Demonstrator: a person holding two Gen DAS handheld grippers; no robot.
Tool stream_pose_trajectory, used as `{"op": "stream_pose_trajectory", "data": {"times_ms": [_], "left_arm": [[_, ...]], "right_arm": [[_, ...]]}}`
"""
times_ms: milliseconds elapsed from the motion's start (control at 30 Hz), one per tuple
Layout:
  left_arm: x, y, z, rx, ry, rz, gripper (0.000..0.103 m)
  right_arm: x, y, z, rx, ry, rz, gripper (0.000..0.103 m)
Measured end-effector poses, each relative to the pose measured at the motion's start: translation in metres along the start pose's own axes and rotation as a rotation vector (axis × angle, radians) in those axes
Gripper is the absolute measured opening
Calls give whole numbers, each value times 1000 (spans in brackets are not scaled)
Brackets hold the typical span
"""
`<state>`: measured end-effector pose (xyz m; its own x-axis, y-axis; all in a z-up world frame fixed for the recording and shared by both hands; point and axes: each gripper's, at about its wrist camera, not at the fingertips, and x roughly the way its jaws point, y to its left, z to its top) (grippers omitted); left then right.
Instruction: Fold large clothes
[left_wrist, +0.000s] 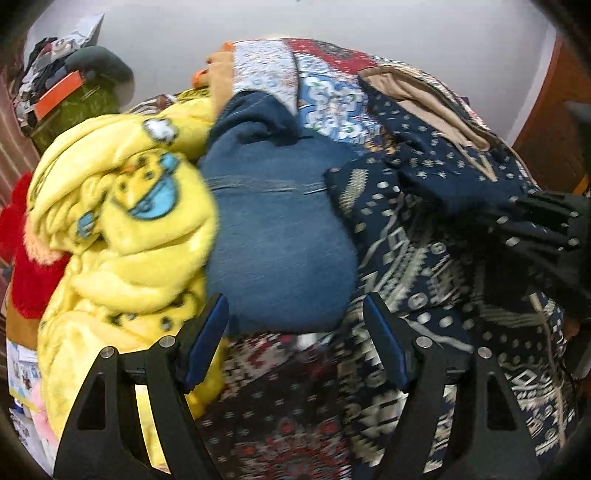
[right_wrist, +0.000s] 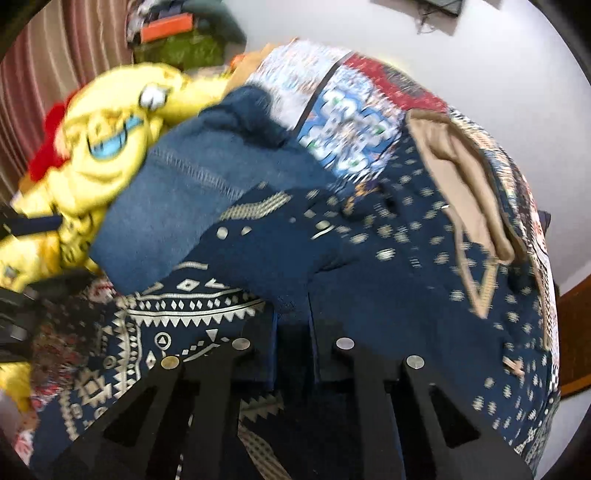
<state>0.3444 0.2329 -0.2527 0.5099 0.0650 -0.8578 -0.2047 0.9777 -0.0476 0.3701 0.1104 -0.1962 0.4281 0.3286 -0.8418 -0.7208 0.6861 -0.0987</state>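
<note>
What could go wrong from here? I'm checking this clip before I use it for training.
The right gripper is shut on the navy patterned garment, but the jeans overlap one corner, so pulling may drag them along. The left gripper is open near the jeans and the yellow blanket; closing now could catch the wrong cloth. The crowded pile leaves little flat room for folding.

The left hand-held gripper (left_wrist: 295, 332) has its jaws wide apart just in front of folded blue jeans (left_wrist: 277, 236). A yellow cartoon blanket (left_wrist: 122, 229) lies left of the jeans, touching them. A navy patterned garment (left_wrist: 443, 236) lies to their right.
</note>
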Motion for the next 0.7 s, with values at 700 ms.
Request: {"op": "stream_pose_trajectory", "data": {"times_ms": [700], "left_arm": [[60, -40, -6, -27, 108, 83, 87]], "right_arm": [[-119, -186, -115, 481, -108, -117, 12]]}}
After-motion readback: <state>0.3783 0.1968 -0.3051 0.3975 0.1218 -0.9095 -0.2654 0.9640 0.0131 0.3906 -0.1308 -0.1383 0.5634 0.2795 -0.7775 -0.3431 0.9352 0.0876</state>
